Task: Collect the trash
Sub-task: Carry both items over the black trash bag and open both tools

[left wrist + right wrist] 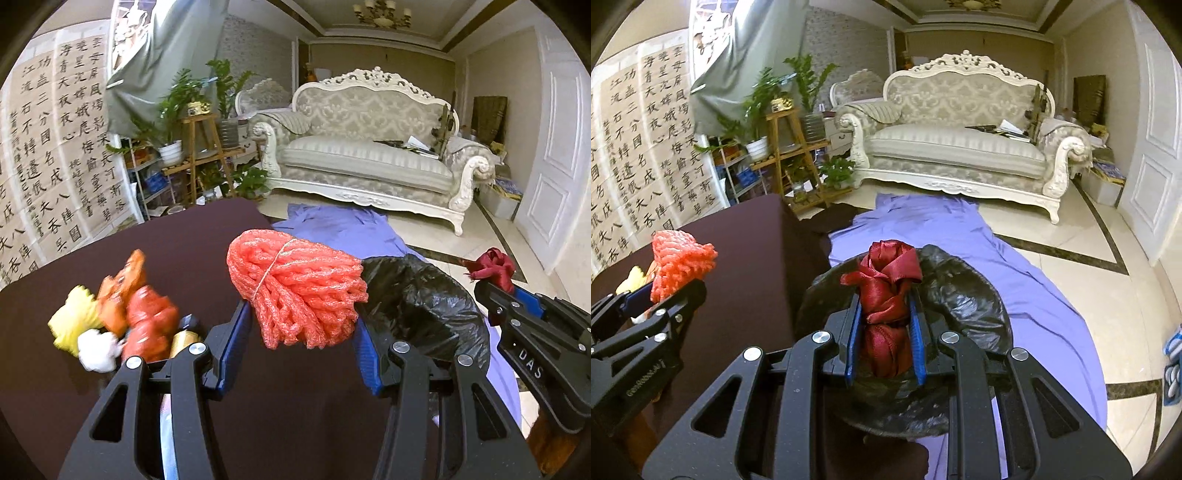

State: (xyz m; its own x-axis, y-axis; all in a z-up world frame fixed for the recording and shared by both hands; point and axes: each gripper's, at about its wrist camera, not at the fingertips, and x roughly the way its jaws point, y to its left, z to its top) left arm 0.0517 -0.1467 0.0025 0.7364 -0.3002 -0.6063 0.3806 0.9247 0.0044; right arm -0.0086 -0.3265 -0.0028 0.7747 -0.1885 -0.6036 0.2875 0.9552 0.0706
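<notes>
Left tool [301,328]: blue-padded fingers clamped on a pink foam net bundle [295,288], tied with a thin string and held above the dark surface [184,240] near its right edge. Right tool [885,325]: fingers closed tight on a crumpled dark red ribbon [886,291], held directly over the black trash bag [964,299].

Bag lies open just beside the surface edge, partly over a purple cloth [1015,273] spread on the tiled floor [1089,236]. In the left view the bag [424,302] sits immediately right of the foam bundle, touching or nearly so; cannot tell which.

Left of the left tool, on the surface: cluster of scraps [110,317], yellow, orange, red and white, blurred. Gold cylindrical item beside it, partly hidden.

Background: ornate sofa [365,147], plant stand [199,147], calligraphy sheets [55,147].
</notes>
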